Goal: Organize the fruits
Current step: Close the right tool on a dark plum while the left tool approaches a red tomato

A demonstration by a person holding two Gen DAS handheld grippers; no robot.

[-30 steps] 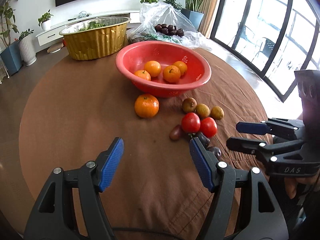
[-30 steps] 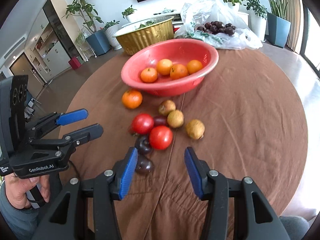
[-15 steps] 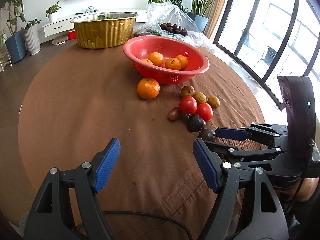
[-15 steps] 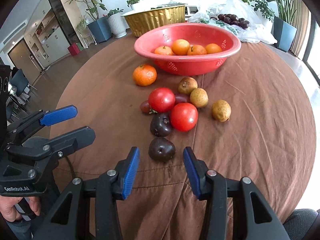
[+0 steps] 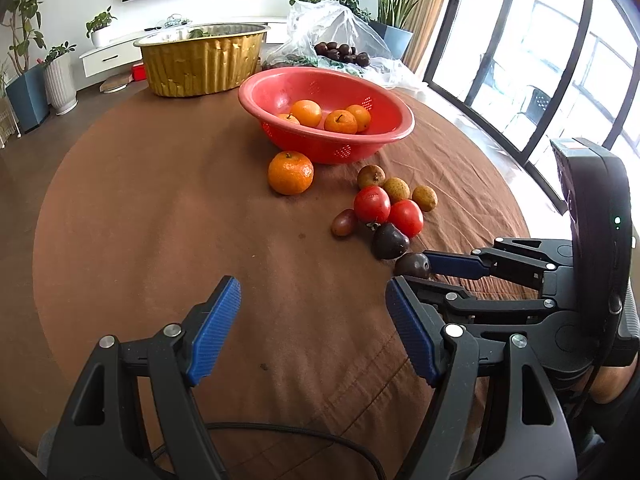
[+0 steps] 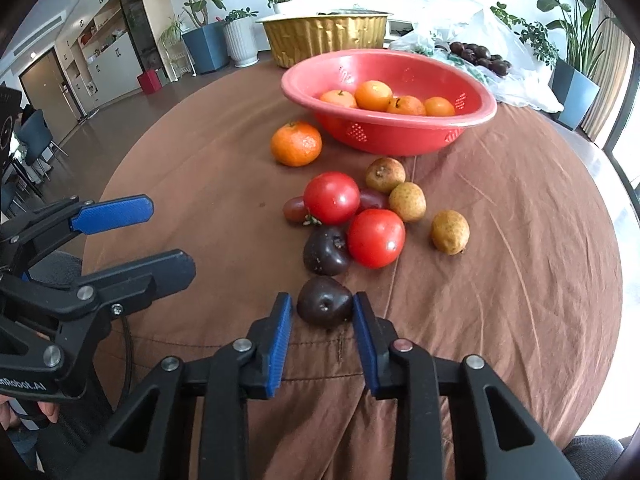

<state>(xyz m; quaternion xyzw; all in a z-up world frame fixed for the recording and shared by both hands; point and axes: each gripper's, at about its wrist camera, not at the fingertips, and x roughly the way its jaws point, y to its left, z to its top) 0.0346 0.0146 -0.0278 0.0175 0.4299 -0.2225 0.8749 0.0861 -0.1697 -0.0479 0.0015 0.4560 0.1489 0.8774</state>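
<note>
The right gripper [image 6: 322,322] has advanced, jaws narrowed around the nearest dark plum [image 6: 324,306] (below the red basin [image 6: 476,118]), grasp seemingly imminent; left gripper [image 5: 312,332] gapes wide.

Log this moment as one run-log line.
right gripper: open, straddling nearest dark plum | left gripper: open, idle | red bowl: four oranges

Round table in brown cloth [image 6: 500,216] — red basin [image 6: 400,136], gold tub [image 6: 326,40], plastic bag [image 6: 516,76], loose fruit [image 6: 372,216]
</note>
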